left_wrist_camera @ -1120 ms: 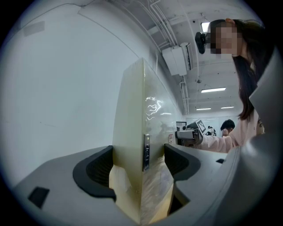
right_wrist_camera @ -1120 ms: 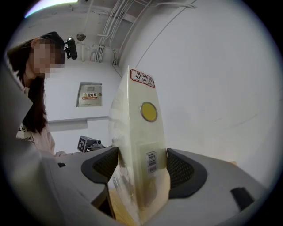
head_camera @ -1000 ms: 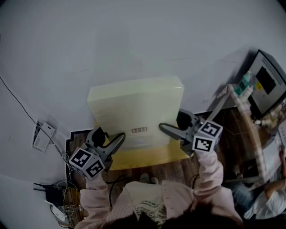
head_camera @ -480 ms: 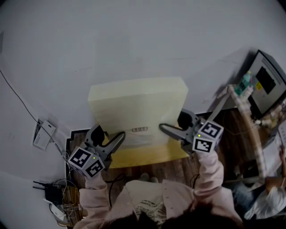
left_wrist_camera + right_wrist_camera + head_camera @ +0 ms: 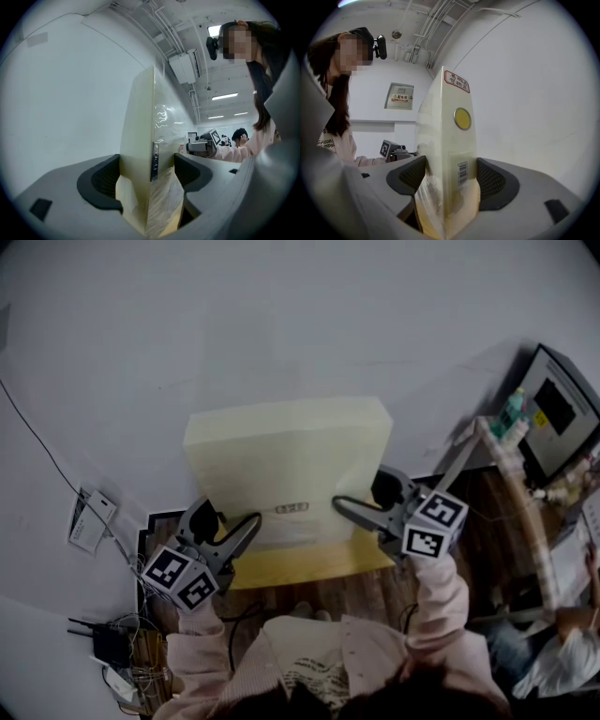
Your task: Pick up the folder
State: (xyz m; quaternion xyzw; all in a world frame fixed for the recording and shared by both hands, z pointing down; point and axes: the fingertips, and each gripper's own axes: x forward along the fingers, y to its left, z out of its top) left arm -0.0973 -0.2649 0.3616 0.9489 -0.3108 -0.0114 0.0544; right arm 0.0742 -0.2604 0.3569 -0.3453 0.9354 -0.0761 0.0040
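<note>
A thick pale-yellow box folder (image 5: 286, 460) stands upright in front of a white wall, held between my two grippers. My left gripper (image 5: 230, 521) is shut on its lower left edge, my right gripper (image 5: 361, 495) on its lower right edge. In the left gripper view the folder (image 5: 140, 140) fills the gap between the dark pads (image 5: 101, 180), clear plastic cover to the right. The right gripper view shows the folder's (image 5: 450, 140) end with a yellow dot, a barcode and a red-framed label, both pads (image 5: 492, 180) against it.
A yellow surface (image 5: 309, 568) lies just under the folder, above wooden flooring (image 5: 361, 601). Cables and a black box (image 5: 112, 648) sit at lower left, near a white device (image 5: 89, 521). A monitor (image 5: 558, 413) and a bottle (image 5: 511, 409) stand at right, beside a seated person (image 5: 562, 662).
The folder has shifted very slightly up and to the right in the head view. Both grippers stay clamped on it in nearly the same place.
</note>
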